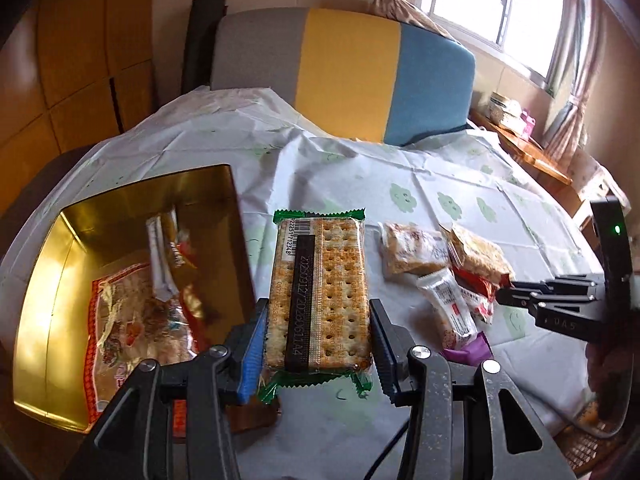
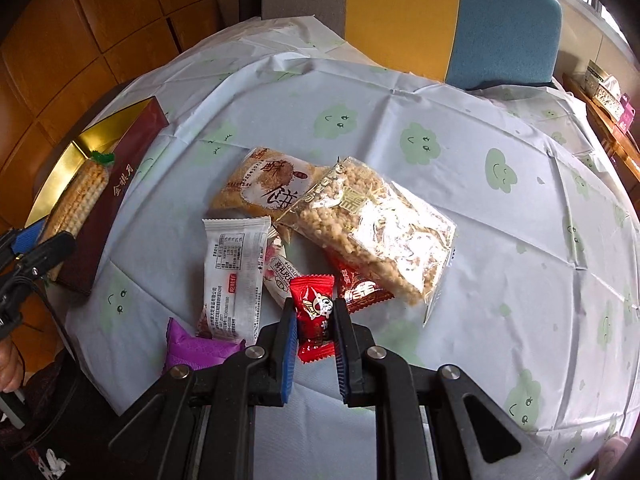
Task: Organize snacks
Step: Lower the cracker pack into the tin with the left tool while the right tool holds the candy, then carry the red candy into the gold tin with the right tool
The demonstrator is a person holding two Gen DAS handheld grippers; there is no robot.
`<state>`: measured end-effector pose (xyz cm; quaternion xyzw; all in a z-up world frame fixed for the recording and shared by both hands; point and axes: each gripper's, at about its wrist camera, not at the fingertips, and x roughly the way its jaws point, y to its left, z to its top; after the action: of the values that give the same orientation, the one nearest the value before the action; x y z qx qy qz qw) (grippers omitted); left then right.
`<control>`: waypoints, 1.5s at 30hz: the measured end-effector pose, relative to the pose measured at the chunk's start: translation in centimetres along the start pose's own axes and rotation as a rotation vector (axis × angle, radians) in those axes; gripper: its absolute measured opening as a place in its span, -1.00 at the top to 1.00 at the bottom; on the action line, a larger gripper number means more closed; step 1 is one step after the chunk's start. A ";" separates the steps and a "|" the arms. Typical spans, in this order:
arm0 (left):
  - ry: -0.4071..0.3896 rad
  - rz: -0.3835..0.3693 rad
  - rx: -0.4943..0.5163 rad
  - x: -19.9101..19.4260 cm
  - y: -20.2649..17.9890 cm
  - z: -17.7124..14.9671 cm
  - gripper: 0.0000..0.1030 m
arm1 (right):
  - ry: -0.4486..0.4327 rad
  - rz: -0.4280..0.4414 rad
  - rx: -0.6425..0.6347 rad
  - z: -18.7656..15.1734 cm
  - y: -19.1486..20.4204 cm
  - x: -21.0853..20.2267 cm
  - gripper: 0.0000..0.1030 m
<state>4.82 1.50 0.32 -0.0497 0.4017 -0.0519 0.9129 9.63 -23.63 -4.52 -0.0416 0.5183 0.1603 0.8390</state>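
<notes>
The left gripper (image 1: pixel 318 344) was clamped on a cracker pack (image 1: pixel 320 294), held beside the gold box (image 1: pixel 52 320). The right gripper (image 2: pixel 315 334) was clamped on a red candy (image 2: pixel 315 314) at the near edge of the snack pile (image 2: pixel 360 216) on the tablecloth (image 2: pixel 500 260).

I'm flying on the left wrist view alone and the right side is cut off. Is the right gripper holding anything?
Observer: Yes. The right gripper is shut on a small red candy packet with a cartoon face.
Operator: My left gripper has the cracker pack. What is the gold box like outside?
Observer: The box's outer wall is dark maroon with gold characters.
Operator: Is anything under the clear bag in the pile?
Observer: A red-and-brown packet sticks out from under the clear bag of puffed-grain bars.
</notes>
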 end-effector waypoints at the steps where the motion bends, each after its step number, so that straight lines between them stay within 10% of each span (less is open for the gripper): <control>1: -0.005 0.002 -0.028 -0.2 1.0 0.5 0.07 | -0.011 0.002 0.003 0.0 0.0 -0.2 0.69; 18: 0.107 0.099 -0.375 7.6 12.1 7.8 -0.01 | -0.053 0.008 0.015 0.3 0.0 -0.8 0.69; 45: 0.068 0.260 -0.233 0.3 9.0 0.3 0.00 | -0.115 0.007 0.029 0.2 0.6 -2.4 0.69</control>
<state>5.78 10.42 -0.88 -0.1010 0.4386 0.1120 0.8859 8.63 -23.57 -2.27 -0.0186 0.4717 0.1577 0.8674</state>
